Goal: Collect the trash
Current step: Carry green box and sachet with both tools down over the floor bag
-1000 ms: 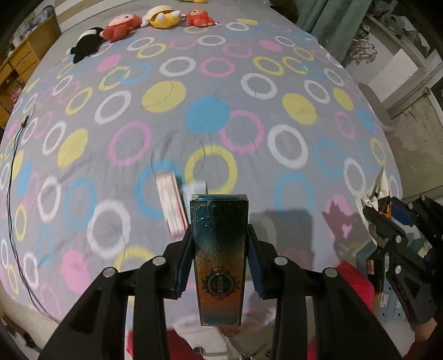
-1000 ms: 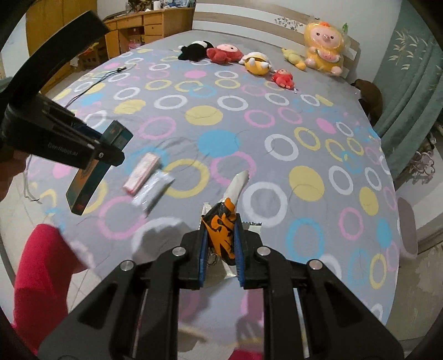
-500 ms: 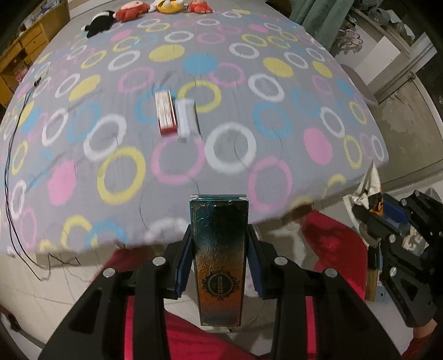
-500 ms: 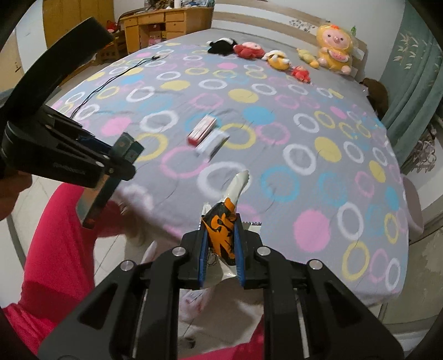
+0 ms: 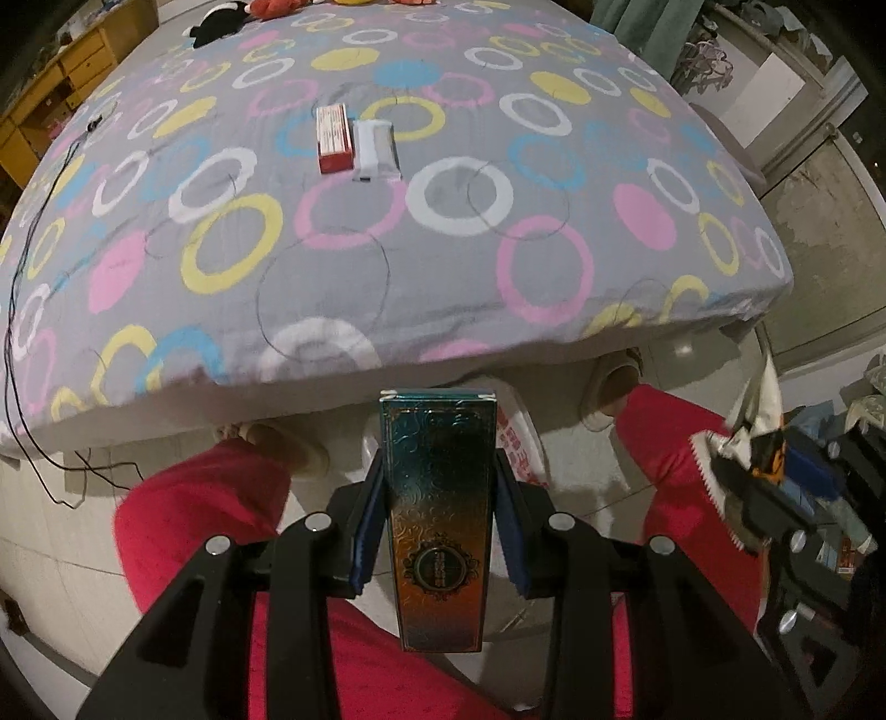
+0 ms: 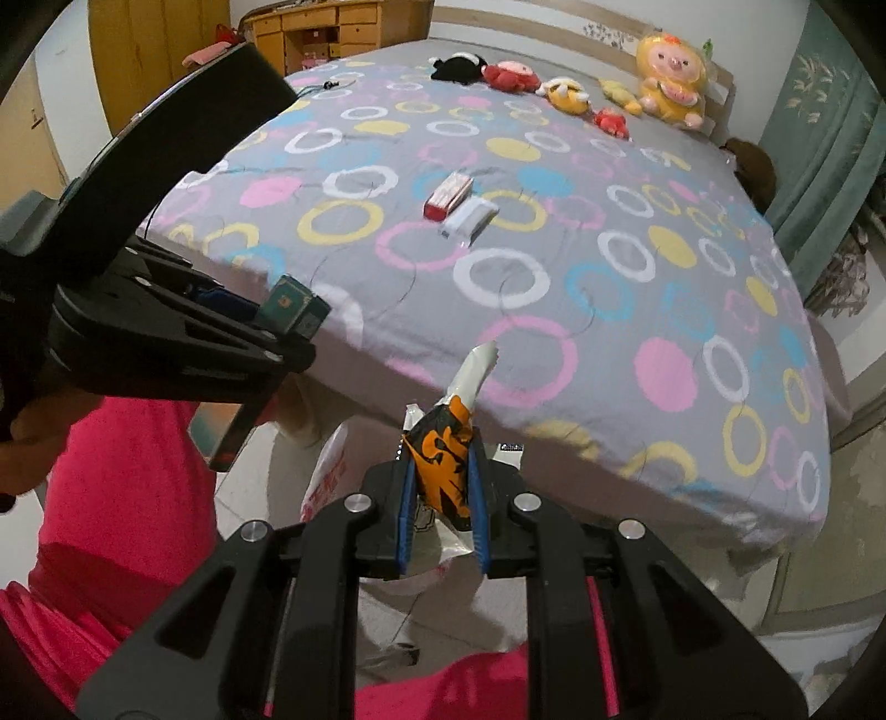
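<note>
My left gripper (image 5: 437,515) is shut on a long teal and orange box (image 5: 437,498), held off the bed over the floor between the person's red-trousered legs. The same box shows at the left of the right wrist view (image 6: 290,302). My right gripper (image 6: 440,498) is shut on an orange and white snack wrapper (image 6: 446,465); it also shows in the left wrist view (image 5: 758,443). A red and white box (image 5: 334,138) and a white packet (image 5: 375,148) lie side by side on the bed (image 5: 443,277). A white plastic bag (image 6: 326,476) sits on the floor below the grippers.
Several plush toys (image 6: 559,91) line the far end of the bed. A black cable (image 5: 16,354) hangs over the bed's left edge. A wooden desk (image 6: 332,27) stands at the back left, green curtains (image 6: 819,122) at the right.
Both grippers have pulled back from over the bed to beyond its near edge, above the floor, each still holding its item. The two items on the bed have not moved.
</note>
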A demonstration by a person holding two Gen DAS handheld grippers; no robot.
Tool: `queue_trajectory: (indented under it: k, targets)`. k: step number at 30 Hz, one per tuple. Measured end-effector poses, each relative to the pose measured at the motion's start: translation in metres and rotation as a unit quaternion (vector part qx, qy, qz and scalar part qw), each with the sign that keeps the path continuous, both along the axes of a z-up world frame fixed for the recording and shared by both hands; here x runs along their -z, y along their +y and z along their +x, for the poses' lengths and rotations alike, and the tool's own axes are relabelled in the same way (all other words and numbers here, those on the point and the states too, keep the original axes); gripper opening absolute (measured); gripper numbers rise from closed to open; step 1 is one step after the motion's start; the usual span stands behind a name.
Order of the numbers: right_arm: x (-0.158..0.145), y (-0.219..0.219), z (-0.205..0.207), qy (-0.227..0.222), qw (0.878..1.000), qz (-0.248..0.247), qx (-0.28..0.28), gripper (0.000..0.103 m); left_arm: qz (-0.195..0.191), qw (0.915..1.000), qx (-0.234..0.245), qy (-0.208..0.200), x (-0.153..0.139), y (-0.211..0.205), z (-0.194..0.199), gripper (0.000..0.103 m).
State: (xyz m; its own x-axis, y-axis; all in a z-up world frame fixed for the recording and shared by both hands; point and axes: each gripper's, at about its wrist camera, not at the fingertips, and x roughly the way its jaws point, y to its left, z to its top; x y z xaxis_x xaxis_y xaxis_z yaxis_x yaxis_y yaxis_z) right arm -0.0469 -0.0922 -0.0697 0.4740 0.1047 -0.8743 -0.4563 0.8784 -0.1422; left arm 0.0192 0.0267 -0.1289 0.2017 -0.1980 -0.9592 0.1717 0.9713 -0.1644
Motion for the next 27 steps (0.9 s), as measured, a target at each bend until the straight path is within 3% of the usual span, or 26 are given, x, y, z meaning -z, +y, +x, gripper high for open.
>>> queue_trajectory:
  k: [10, 27]
  targets:
    - [0.042, -0.006, -0.01, 0.021, 0.999, 0.005, 0.034, 0.017, -0.003, 0.9996, -0.001, 0.028, 0.045, -0.015, -0.012, 0.035]
    - [0.124, -0.02, 0.012, 0.076, 0.993, 0.009, 0.092, 0.017, -0.017, 0.9957, -0.035, 0.084, 0.118, -0.018, -0.002, 0.035]
